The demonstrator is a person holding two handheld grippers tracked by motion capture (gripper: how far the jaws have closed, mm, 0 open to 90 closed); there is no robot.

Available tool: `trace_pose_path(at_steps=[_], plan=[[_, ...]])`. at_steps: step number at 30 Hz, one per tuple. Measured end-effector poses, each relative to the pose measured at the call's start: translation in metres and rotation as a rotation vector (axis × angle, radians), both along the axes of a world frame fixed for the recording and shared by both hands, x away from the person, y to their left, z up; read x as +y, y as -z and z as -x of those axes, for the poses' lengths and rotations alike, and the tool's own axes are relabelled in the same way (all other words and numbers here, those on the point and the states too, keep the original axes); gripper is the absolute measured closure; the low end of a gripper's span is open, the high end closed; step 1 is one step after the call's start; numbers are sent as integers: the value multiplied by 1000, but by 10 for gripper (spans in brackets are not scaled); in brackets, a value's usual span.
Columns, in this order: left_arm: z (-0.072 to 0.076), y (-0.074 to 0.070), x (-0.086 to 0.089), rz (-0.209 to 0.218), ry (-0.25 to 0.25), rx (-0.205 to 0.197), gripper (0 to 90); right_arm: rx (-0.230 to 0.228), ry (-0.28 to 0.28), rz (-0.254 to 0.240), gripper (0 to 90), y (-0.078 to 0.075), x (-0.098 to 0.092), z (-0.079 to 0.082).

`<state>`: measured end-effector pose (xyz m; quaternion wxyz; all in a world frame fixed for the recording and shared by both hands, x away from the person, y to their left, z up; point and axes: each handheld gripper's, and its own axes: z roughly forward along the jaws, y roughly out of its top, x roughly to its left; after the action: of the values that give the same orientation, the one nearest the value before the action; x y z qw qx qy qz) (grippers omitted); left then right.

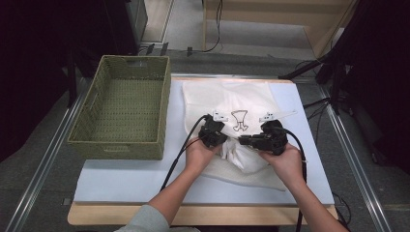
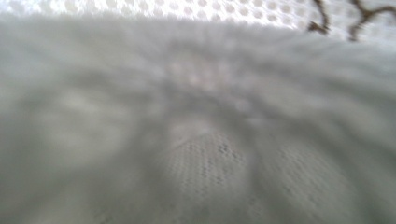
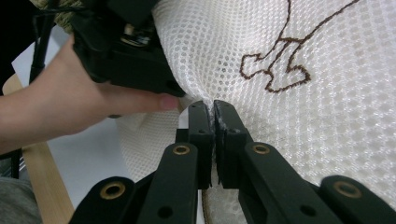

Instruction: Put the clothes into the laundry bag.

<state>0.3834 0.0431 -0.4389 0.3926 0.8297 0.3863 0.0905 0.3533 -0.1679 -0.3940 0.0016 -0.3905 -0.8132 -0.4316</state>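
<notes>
A white mesh cloth with a brown outline figure lies spread on the pale table mat. Its near part is bunched up between both hands. My left gripper is buried in that bunch, and blurred mesh drapes right over its camera, hiding the jaws. My right gripper points left toward it, jaws shut with a fold of the mesh pinched between the tips. In the right gripper view the left gripper's black body and the hand holding it sit just beyond, next to the brown figure.
An empty green woven basket stands at the left, half on the mat. Black cables trail from both grippers toward the front edge of the wooden table. Metal rails run along both sides, and dark stand legs rise at the back right.
</notes>
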Motion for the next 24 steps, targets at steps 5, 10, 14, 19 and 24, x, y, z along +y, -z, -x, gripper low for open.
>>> trace_pose_path(at_steps=[5,10,14,19,24], plan=[[14,-13,12,5,27,-15,900,1,4,-2,877,0,-3,-1],[30,-24,21,0,63,-25,900,0,4,-2,877,0,-4,-1],[43,-27,23,-2,87,-25,900,-5,6,-5,877,0,-4,-1],[58,-23,19,12,118,-22,900,-2,10,-7,877,-1,-4,0],[53,-5,8,-23,104,-13,900,0,10,-6,877,-1,-3,0]])
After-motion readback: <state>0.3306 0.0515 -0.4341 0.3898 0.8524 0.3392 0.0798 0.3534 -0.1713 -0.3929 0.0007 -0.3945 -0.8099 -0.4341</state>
